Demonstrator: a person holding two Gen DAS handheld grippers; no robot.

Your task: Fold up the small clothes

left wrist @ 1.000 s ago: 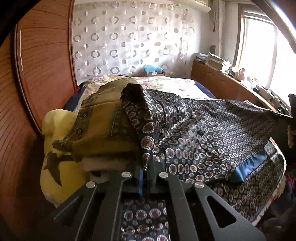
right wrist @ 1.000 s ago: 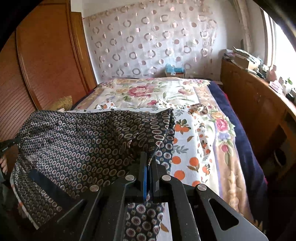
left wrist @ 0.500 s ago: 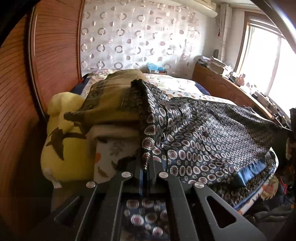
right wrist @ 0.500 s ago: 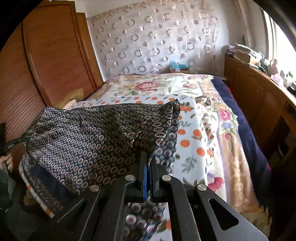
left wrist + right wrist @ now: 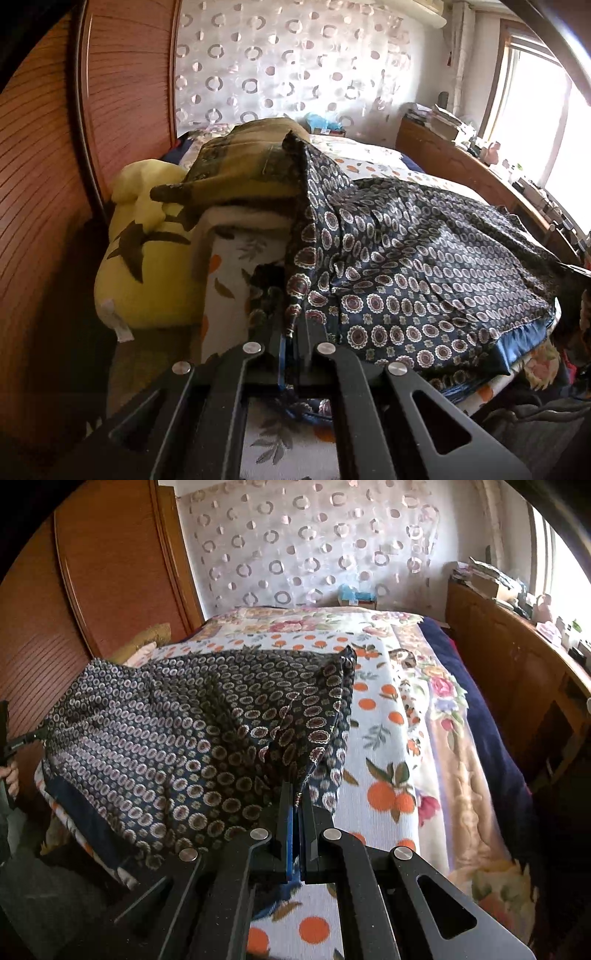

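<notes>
- Yellow plush pillow [image 5: 144,266] with dark markings lies against the wooden wardrobe [image 5: 40,192] at far left in the left wrist view.
- Just right of it, an olive patterned cloth [image 5: 240,170] tops a folded stack on the bed [image 5: 388,738].
- Left tool [image 5: 291,332] is clamped on 1 corner of the navy medallion-print garment [image 5: 424,266], its jaws pressed together on the fabric.
- That garment spreads rightward across the bed's near edge, held between both tools.
- Right tool [image 5: 295,801] pinches the other corner, jaws closed tight on the cloth, over the orange-print bedspread [image 5: 384,794].
- Wooden sideboard [image 5: 517,672] runs along the right.
</notes>
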